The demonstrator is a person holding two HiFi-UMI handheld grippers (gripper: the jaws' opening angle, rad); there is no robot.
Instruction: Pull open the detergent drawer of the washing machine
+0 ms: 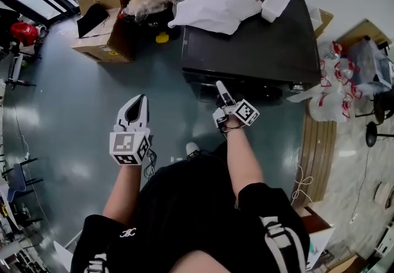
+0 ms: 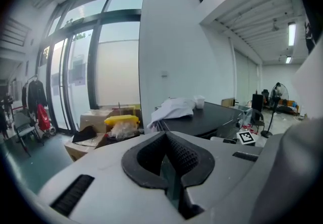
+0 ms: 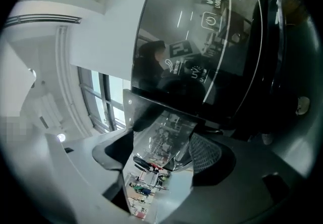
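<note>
Straddling the glossy lip of the detergent drawer [image 3: 166, 129] at twelve o'clock with the right gripper [image 3: 161, 153] spread wide and unclamped, the left gripper [image 2: 170, 160] pinched together and empty at its nine o'clock, we are risking slipping off by pulling too early.

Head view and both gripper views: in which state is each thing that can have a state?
left gripper: shut, nothing between its jaws.
right gripper: open, jaws on either side of the drawer's glossy front, not pressing on it.
detergent drawer: seems closed, not yet pulled out.
cardboard box: flaps open.
</note>
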